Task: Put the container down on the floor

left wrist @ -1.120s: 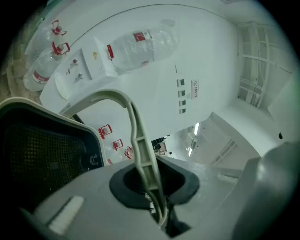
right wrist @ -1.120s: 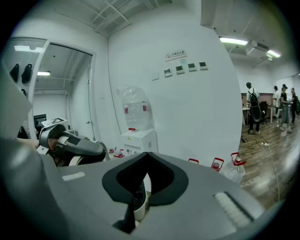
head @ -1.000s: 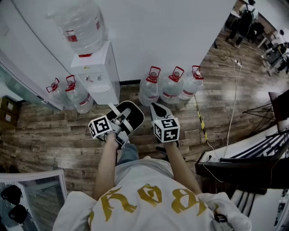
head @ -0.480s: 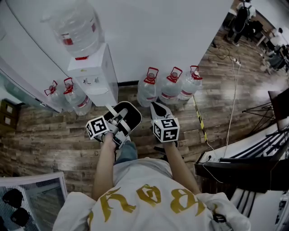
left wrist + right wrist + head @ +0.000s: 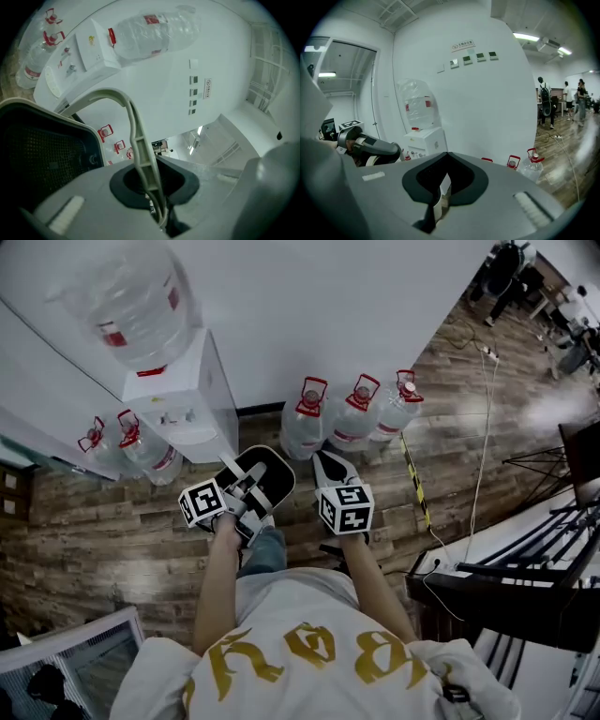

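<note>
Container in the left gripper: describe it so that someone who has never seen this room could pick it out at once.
Find the white water dispenser at the wall; in front of it, over the wooden floor, the left gripper is shut on a pale arched handle. From that handle hangs the container: a dark, pale-rimmed tub, unlike the clear, red-capped water bottles nearby.

Premises: open-plan office, water corner.
- Water dispenser (image 5: 183,404) with upturned bottle (image 5: 131,301), against white wall (image 5: 328,306), far left.
- Spare bottles (image 5: 354,418), red-capped, on wood-plank floor (image 5: 112,521): three right of the dispenser, two left.
- Wall panels (image 5: 473,57) above.
- Ceiling strip lights (image 5: 534,37).
- Cable (image 5: 487,427) trailing across the floor, right.
- People (image 5: 545,105) standing, far right.
</note>
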`<control>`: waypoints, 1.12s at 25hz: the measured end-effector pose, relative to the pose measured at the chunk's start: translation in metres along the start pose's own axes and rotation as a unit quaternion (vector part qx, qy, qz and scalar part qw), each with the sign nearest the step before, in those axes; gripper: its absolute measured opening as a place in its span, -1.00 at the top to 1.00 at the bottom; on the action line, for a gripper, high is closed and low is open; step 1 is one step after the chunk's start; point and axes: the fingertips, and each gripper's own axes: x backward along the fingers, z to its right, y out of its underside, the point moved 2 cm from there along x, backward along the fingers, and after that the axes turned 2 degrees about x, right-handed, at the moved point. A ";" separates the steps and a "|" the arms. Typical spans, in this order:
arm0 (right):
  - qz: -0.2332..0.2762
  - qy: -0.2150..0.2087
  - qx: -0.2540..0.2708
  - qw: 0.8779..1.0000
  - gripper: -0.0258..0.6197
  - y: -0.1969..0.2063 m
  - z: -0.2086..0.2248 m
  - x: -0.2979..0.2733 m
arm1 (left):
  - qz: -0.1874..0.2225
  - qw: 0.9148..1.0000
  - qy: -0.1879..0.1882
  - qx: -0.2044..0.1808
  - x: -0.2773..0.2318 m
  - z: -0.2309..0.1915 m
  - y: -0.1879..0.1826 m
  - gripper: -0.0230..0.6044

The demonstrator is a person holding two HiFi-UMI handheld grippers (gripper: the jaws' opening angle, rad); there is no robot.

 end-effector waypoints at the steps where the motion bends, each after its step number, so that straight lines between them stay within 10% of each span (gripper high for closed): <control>1: -0.005 0.003 -0.002 1.000 0.84 -0.002 0.003 -0.011 | -0.004 1.000 -0.001 0.003 -0.007 -0.005 -0.009 0.83; 15: -0.040 0.063 -0.033 0.997 0.84 -0.036 0.036 -0.147 | -0.089 0.996 0.001 -0.006 -0.107 -0.048 -0.132 0.84; 28: -0.052 0.107 -0.042 0.992 0.84 -0.053 0.065 -0.180 | -0.145 0.989 0.011 -0.012 -0.160 -0.070 -0.172 0.84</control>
